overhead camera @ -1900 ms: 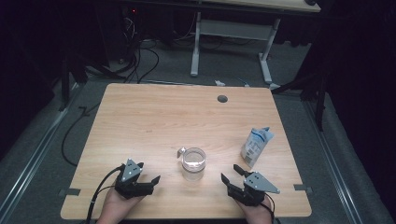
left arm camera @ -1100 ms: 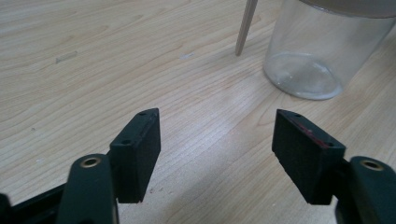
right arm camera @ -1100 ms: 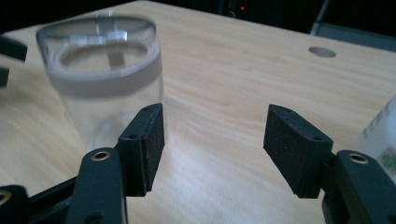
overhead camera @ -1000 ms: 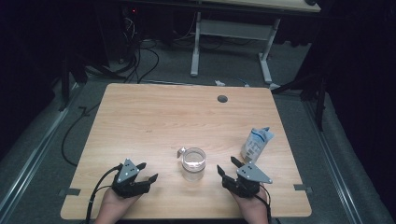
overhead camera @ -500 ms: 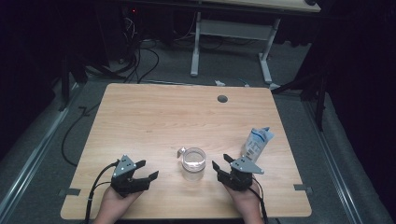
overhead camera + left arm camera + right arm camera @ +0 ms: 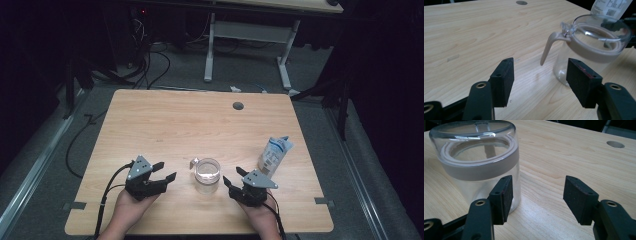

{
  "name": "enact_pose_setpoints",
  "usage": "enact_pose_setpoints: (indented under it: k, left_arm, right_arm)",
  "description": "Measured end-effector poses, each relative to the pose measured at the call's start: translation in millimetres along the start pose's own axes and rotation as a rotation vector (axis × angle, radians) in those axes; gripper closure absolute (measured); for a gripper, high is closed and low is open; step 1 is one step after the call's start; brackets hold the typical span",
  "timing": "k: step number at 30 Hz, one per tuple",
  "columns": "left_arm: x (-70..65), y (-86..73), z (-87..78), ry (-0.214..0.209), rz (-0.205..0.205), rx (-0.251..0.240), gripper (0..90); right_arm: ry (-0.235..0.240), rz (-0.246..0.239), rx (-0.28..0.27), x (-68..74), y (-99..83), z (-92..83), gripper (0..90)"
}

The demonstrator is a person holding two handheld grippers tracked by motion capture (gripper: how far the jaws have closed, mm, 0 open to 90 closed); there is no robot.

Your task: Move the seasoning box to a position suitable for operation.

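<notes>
I have the left claw (image 6: 166, 171) and right claw (image 6: 233, 177) both apart and empty, flanking the clear jar (image 6: 207, 175) near the counter's (image 6: 170, 120) front edge. The left has just narrowed slightly, the right widened. The carton (image 6: 274, 155) by the right edge is cut off in the left gripper view.

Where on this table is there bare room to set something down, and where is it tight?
The whole far half of the table is bare, from the clear jar back to the round cable hole; so is the left side. It is crowded at the near edge: the jar sits between the left hand-held gripper and right hand-held gripper, with the carton near the right edge.
</notes>
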State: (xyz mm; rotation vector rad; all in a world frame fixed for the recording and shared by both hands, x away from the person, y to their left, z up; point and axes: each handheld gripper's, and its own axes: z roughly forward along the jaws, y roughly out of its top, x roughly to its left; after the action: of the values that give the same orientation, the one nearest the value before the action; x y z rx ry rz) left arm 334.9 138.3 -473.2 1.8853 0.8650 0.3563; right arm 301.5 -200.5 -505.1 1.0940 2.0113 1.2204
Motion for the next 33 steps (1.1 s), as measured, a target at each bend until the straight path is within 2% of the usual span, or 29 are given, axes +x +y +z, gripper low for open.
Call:
enact_pose_setpoints:
  k: [5, 8, 12, 15, 21, 24, 28, 33]
  left_arm:
    - [-3.6, 11.2, 8.0, -0.007, 0.026, -0.008, 40.8]
    - [-4.5, 16.6, 14.7, -0.025, 0.024, 0.002, 42.0]
    - [-6.4, 23.5, 21.9, -0.040, 0.015, -0.010, 42.0]
    - [-9.0, 29.1, 26.7, -0.049, 0.024, -0.011, 43.0]
    - [-17.6, 40.7, 36.4, -0.062, 0.070, -0.008, 46.1]
    - [-18.9, 44.3, 40.7, -0.070, 0.070, -0.009, 49.7]
    - [-20.8, 48.7, 45.4, -0.071, 0.090, 0.002, 53.5]
    - [-20.3, 51.2, 48.9, -0.076, 0.065, -0.014, 58.6]
  right_arm:
    - [-0.002, 0.009, -0.003, -1.7, 0.3, -1.0, 40.8]
    - [-0.006, 0.015, -0.001, -2.6, 0.2, -0.8, 38.6]
    - [-0.007, 0.026, -0.006, -3.6, 0.5, -1.0, 37.8]
    - [-0.007, 0.030, -0.008, -4.0, 0.6, -0.9, 37.4]
    - [-0.010, 0.034, -0.016, -4.4, 1.1, -2.2, 36.8]
    - [-0.010, 0.033, -0.018, -4.8, 1.8, -3.3, 36.8]
    - [-0.013, 0.030, -0.028, -4.4, 2.4, -4.4, 37.8]
    - [-0.013, 0.031, -0.038, -3.3, 3.4, -5.7, 38.3]
